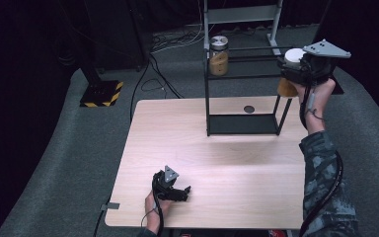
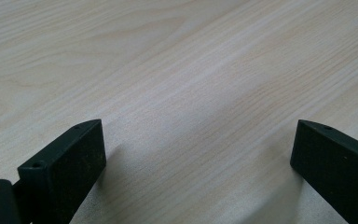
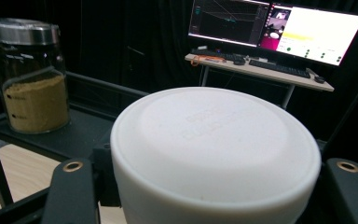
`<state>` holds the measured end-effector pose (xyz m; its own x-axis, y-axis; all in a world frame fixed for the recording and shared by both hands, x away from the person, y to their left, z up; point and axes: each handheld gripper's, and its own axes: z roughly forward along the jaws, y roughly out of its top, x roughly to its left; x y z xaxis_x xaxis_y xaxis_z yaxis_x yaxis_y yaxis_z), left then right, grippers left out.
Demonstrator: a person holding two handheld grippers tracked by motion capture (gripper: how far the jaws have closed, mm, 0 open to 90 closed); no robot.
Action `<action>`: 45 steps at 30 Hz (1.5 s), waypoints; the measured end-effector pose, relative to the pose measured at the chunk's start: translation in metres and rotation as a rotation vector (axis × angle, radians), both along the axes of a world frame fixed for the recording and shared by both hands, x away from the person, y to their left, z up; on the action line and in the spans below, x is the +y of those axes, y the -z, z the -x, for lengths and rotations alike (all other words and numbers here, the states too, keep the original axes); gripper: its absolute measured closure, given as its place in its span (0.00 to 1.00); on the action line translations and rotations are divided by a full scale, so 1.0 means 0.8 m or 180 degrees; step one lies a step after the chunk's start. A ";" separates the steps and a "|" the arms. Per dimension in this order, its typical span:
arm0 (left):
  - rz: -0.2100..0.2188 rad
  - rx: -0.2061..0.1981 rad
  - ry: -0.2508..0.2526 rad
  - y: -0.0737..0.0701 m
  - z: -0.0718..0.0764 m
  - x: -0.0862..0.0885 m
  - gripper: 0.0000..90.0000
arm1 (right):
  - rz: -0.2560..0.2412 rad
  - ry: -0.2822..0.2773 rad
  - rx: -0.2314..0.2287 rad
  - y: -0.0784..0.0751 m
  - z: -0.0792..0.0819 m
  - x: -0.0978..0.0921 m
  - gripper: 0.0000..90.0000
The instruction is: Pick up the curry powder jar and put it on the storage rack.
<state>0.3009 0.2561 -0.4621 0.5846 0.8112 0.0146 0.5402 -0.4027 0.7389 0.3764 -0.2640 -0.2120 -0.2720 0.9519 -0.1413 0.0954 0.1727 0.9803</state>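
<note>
high view: the right tool (image 1: 296, 66) grips a white-lidded jar (image 1: 290, 74), held up in the air by the black shelf's (image 1: 242, 123) top right corner. the jar sits right between its jaws. the left tool (image 1: 177, 190) rests on the bench (image 1: 217, 163), jaws wide apart, holding nothing.

A pale wooden desk (image 1: 217, 163) carries a black shelf rack (image 1: 243, 123) at its far edge. A glass jar (image 1: 219, 56) stands on the rack's upper shelf.
</note>
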 end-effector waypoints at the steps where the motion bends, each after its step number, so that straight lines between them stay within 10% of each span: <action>1: 0.0004 0.0006 0.0000 0.000 0.000 0.000 0.03 | -0.0012 -0.0007 -0.0001 -0.002 -0.001 0.000 0.37; 45: 0.0007 0.0006 0.0017 0.000 0.000 0.001 0.03 | -0.0237 0.0191 0.0103 -0.037 -0.098 0.018 0.37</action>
<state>0.3013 0.2570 -0.4620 0.5891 0.8080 0.0118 0.5395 -0.4041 0.7387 0.4549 -0.2498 -0.1821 -0.2174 0.9741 -0.0615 0.1350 0.0924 0.9865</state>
